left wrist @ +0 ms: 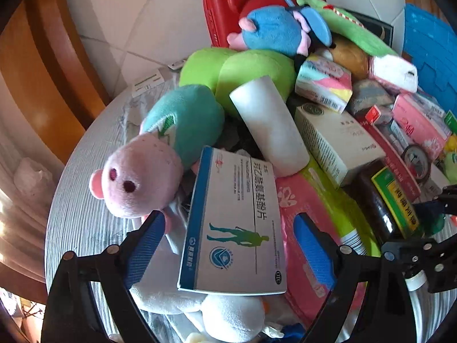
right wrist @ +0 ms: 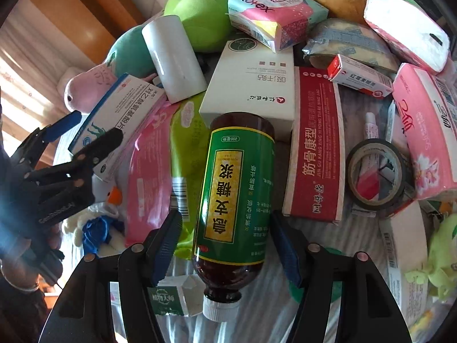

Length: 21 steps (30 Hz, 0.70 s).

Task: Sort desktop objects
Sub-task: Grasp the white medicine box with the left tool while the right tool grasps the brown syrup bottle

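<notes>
Objects lie heaped on a round table with a grey striped cloth (left wrist: 77, 205). A white and blue medicine box (left wrist: 231, 223) leans on the pile, and my left gripper (left wrist: 230, 247) stands open around it, with a gap between each blue pad and the box's sides. In the right wrist view the same left gripper (right wrist: 97, 127) straddles that box (right wrist: 122, 108). A brown syrup bottle (right wrist: 234, 197) with a green label and a white cap lies flat. My right gripper (right wrist: 227, 245) is open astride it; the right pad is nearly at the glass and the left pad stands a little off.
A pink and teal plush pig (left wrist: 137, 183), a green plush (left wrist: 237, 68) and a white cylinder (left wrist: 268, 131) crowd the left. A white carton (right wrist: 251, 83), a red box (right wrist: 314, 148), a tape roll (right wrist: 377, 171) and pink packs (right wrist: 425, 131) lie around the bottle. A red case (left wrist: 225, 8) stands behind.
</notes>
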Each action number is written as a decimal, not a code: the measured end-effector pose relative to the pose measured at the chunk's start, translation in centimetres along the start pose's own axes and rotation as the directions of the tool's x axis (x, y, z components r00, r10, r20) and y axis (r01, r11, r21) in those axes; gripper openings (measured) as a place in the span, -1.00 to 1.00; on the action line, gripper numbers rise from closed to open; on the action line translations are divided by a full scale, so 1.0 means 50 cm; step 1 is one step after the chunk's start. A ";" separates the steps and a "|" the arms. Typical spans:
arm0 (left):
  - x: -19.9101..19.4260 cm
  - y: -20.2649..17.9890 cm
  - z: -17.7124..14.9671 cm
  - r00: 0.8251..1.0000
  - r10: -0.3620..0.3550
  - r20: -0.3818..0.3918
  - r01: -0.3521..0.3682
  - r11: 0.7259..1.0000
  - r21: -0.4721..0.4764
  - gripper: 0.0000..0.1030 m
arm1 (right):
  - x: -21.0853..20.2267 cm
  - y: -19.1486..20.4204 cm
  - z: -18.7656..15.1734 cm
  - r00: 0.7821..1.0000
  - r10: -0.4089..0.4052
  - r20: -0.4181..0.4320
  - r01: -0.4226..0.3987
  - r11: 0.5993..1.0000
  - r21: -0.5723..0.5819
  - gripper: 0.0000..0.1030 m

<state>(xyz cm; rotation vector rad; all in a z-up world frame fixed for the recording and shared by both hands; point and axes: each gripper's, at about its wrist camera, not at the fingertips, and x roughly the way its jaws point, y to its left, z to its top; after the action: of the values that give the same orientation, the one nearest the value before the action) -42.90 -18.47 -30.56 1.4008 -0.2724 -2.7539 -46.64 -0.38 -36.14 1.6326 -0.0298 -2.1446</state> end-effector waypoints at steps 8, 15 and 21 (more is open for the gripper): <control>0.012 0.005 -0.008 0.999 -0.052 -0.003 0.052 0.998 0.027 0.36 | 0.035 0.011 0.000 0.996 -0.084 -0.022 0.084 0.996 -0.021 0.22; -0.055 -0.005 0.000 0.992 -0.089 0.093 0.084 0.995 0.059 -0.42 | 0.009 0.001 -0.028 0.997 -0.033 0.067 0.034 0.999 -0.018 0.02; -0.072 0.004 0.016 0.987 -0.093 0.128 0.083 0.993 0.085 -0.42 | -0.024 -0.032 -0.042 0.992 0.072 0.104 -0.079 0.995 0.066 0.02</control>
<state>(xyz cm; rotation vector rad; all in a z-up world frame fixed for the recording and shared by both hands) -41.40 -18.13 -27.19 1.2785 -0.3360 -2.9446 -45.01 2.03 -36.11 1.5333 -0.1967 -2.1889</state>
